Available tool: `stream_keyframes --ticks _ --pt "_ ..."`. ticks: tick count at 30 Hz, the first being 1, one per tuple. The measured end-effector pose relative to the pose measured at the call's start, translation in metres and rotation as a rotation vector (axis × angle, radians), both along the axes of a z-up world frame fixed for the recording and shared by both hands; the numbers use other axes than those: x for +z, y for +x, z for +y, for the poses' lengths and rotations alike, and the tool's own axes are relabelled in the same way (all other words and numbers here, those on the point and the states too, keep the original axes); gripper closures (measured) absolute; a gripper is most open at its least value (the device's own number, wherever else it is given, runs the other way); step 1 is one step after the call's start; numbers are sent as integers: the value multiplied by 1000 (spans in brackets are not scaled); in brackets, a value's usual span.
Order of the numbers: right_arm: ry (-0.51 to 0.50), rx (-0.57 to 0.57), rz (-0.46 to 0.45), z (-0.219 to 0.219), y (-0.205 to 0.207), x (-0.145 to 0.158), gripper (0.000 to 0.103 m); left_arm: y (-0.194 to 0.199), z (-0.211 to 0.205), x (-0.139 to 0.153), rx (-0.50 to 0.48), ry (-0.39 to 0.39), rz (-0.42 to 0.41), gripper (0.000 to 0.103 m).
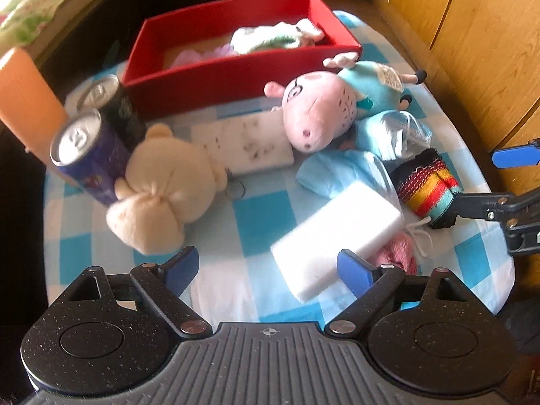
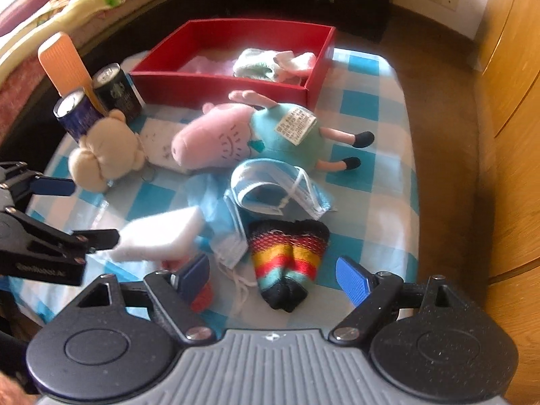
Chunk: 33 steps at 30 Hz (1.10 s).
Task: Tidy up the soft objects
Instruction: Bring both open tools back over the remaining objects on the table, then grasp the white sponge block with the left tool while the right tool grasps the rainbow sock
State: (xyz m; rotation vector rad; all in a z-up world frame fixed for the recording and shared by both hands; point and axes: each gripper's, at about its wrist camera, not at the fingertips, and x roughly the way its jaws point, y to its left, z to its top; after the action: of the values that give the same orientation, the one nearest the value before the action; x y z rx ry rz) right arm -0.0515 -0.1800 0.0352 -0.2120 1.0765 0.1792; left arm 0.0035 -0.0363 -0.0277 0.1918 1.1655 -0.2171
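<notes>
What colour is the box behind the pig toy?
Red box, clearest in the left wrist view.

Pink pig plush (image 2: 236, 135) lying centre, beige bear (image 2: 104, 152) left, striped sock (image 2: 287, 256) lower centre, red box (image 2: 222, 84) above.

both hand-held tools look alike. the left gripper (image 1: 266, 266) has two blue ribbed pads on black speckled link arms, joined by silver round-headed screws. behind them sit two black rounded housings, each with a raised disc, and triangular cut-outs near the arm roots. between the housings runs a grey ribbed plate with a small crosshair mark. the right gripper (image 2: 273, 273) is built the same, its grey plate paler. white lettering shows on one black arm, too blurred to read.
</notes>
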Motion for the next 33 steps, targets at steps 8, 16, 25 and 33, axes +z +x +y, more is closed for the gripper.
stream_keyframes --ticks 8,16,25,33 --pt "-24 21 23 4 1 -8 41 2 -12 -2 -29 17 -1 16" --pt "-22 21 52 -2 4 -13 41 0 -34 -7 -125 35 -5 16" --pt "-15 23 79 -7 4 -18 41 10 -38 -18 -117 26 35 16" --pt "4 3 83 -17 5 -16 41 17 -45 -32 -137 -13 86 16"
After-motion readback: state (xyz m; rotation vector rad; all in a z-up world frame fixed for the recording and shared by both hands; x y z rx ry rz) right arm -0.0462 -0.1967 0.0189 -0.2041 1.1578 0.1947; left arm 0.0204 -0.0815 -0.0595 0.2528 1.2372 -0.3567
